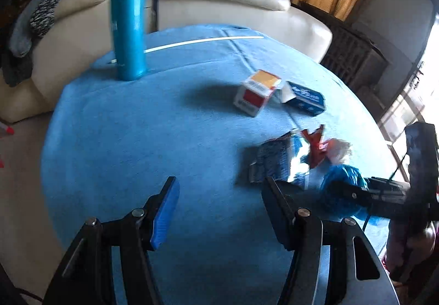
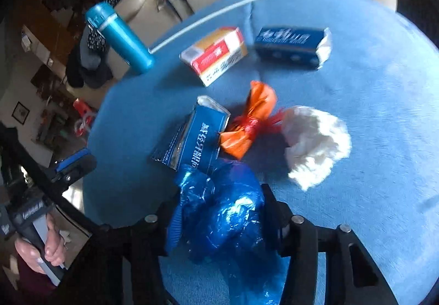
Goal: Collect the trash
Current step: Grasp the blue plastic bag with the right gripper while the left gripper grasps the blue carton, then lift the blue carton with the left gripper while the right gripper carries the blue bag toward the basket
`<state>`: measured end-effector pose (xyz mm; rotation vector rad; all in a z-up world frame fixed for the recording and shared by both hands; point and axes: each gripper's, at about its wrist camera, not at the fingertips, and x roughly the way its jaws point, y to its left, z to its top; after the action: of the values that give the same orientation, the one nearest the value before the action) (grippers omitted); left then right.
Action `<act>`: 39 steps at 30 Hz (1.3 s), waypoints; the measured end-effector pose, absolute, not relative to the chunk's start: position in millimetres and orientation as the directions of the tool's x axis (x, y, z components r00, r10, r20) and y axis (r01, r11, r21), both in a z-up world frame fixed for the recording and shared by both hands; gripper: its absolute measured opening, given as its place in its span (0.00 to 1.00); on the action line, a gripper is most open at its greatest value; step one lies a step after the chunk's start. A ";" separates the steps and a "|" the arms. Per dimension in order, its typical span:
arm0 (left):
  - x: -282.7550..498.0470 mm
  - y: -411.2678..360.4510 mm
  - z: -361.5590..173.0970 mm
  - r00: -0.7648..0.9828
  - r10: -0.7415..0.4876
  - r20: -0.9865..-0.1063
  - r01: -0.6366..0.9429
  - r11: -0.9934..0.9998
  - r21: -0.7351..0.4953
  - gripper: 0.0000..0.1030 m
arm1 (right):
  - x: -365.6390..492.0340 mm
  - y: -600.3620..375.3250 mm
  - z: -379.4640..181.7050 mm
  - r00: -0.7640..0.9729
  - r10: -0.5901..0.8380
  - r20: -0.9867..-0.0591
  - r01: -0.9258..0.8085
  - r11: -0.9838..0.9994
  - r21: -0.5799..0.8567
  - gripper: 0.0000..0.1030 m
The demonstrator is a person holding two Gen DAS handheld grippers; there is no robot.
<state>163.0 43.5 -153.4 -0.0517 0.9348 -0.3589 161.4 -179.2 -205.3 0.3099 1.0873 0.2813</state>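
— Gripping anything, those right tongs (image 2: 219,222)?
— They're clamping the crumpled blue plastic bag (image 2: 222,211), glossy and wrinkled, just above the counter (image 2: 370,113).
— And the left tongs (image 1: 219,209)?
— They're hanging open over bare cloth, with the blue carton (image 1: 270,162) lying just beyond their right finger.

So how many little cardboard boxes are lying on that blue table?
3. A red-and-white box sits at the far side, a dark blue box to its right, and an opened blue box nearer, beside the orange wrapper. The blue bag could hide more.
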 end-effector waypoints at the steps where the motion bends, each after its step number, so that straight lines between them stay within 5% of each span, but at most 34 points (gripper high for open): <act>1: 165.7 35.6 -152.1 0.529 -0.340 -0.778 0.301 0.932 -0.202 0.61 | 155.1 -182.4 -201.7 0.455 0.361 -0.814 -0.074 0.926 0.370 0.50; 11: 200.7 -61.6 -187.1 0.324 -0.432 -0.842 0.454 0.851 -0.262 0.66 | 85.7 -267.0 -175.8 0.568 0.342 -0.749 0.072 0.885 0.459 0.50; 27: 217.4 -89.6 -208.0 0.429 -0.298 -0.853 0.426 0.899 -0.100 0.87 | 47.2 -288.2 -172.3 0.607 0.345 -0.716 0.111 0.856 0.506 0.50; 39: 210.9 -84.6 -209.3 0.517 -0.256 -0.817 0.391 0.919 -0.040 0.86 | 40.7 -292.7 -165.3 0.636 0.327 -0.699 0.113 0.857 0.503 0.50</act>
<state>210.9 -84.6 -209.3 0.1555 0.9513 -0.3902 40.7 -292.7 -165.3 0.5458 0.8843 0.1289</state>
